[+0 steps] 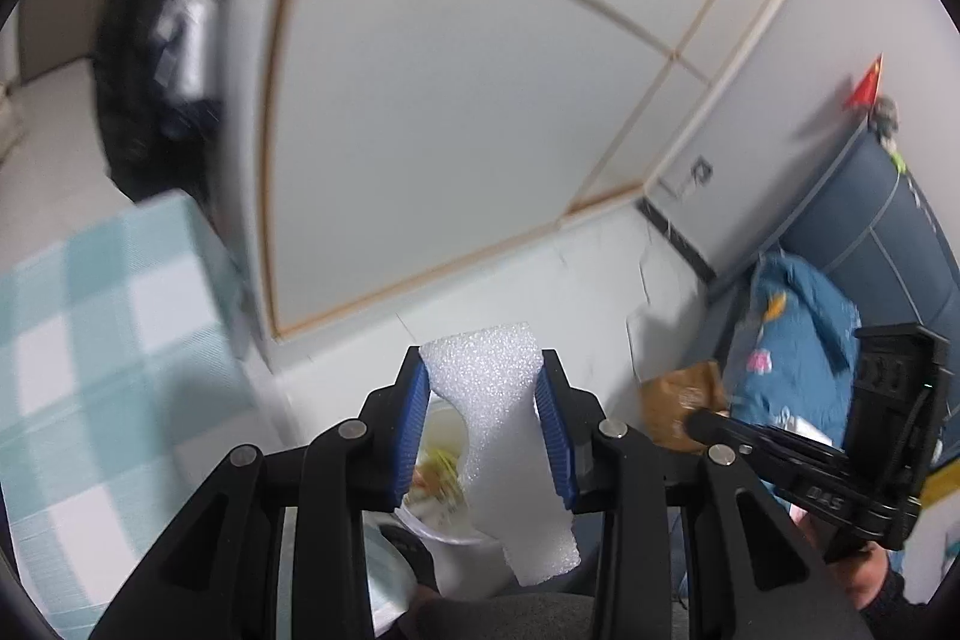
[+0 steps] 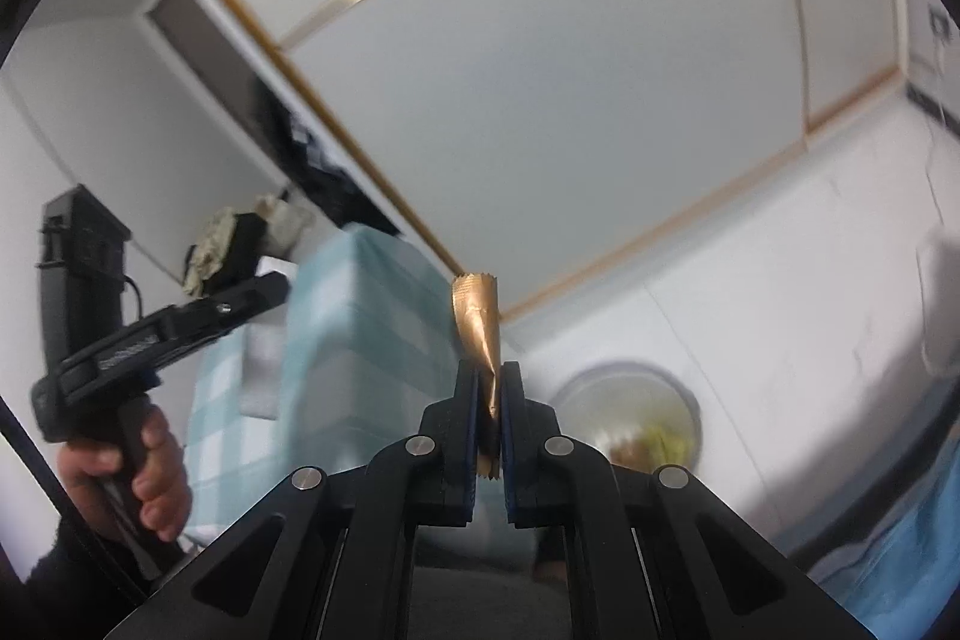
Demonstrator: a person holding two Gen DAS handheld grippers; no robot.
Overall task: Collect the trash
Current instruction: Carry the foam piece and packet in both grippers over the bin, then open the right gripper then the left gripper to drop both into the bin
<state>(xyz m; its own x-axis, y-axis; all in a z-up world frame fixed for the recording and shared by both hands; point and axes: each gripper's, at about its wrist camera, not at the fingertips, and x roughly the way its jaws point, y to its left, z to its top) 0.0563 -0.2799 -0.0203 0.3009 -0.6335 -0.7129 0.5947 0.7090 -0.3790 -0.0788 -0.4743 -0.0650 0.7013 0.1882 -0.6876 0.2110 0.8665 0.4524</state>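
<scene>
The left gripper (image 1: 486,400) is clamping a white foam piece (image 1: 504,430) between its blue fingers (image 1: 413,430), the foam sticking out past the tips and hanging down behind them. The right gripper (image 2: 491,418) is pinching a twisted gold wrapper (image 2: 480,328) with its fingers nearly closed, the wrapper standing upright. Both pieces are being carried in the air above a bin (image 2: 630,424) lined with a white bag, which already has scraps in it; it is showing just below the foam in the left view. To do this well, I would be bringing each piece over the opening before releasing. The foam is light and could drift, so I would be lowering it close first.
</scene>
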